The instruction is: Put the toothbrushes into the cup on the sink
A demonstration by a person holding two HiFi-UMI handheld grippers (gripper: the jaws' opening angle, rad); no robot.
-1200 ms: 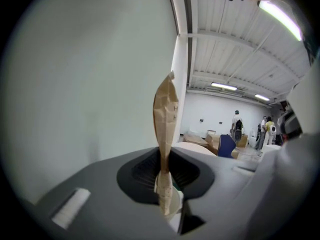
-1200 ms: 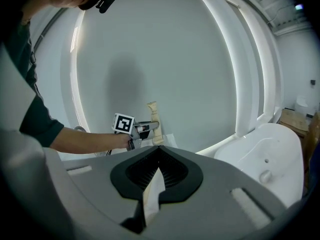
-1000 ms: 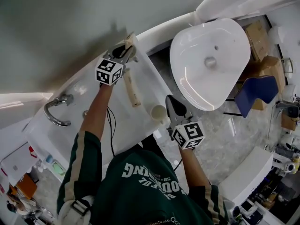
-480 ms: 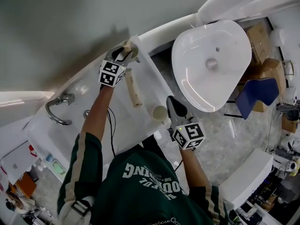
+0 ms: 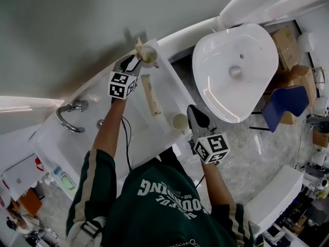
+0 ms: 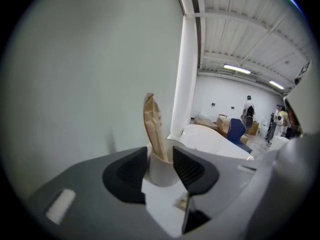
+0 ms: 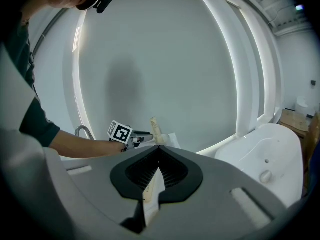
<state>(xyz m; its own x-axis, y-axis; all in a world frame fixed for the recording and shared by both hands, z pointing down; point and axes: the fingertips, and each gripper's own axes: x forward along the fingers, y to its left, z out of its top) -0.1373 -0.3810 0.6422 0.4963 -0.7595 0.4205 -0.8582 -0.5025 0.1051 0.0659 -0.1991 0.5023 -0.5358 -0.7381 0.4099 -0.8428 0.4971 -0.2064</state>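
Left gripper [image 6: 160, 154], jaws just opened wide, releases a paper-wrapped toothbrush [image 6: 152, 119] into the cup [image 6: 160, 176] between them; backing off seems next.

Shows a white worktop [image 5: 149, 133] and white cup [image 5: 148, 54] against a grey wall [image 5: 61, 24], with tan paper wrapping on the toothbrush [image 6: 152, 124] standing in it and on a second toothbrush [image 5: 151, 94] lying flat. Sets black-and-white square markers on the cubes of the left gripper [image 5: 134, 62] and right gripper [image 5: 194, 113], grey bodies and black jaws on both, a cream-wrapped third toothbrush [image 7: 150, 194] between the right pair. Frames a dark green sweater [image 5: 164, 205] with white lettering and beige sleeve stripes, beside a glossy white basin [image 5: 234, 71] and a blue chair [image 5: 285, 102].
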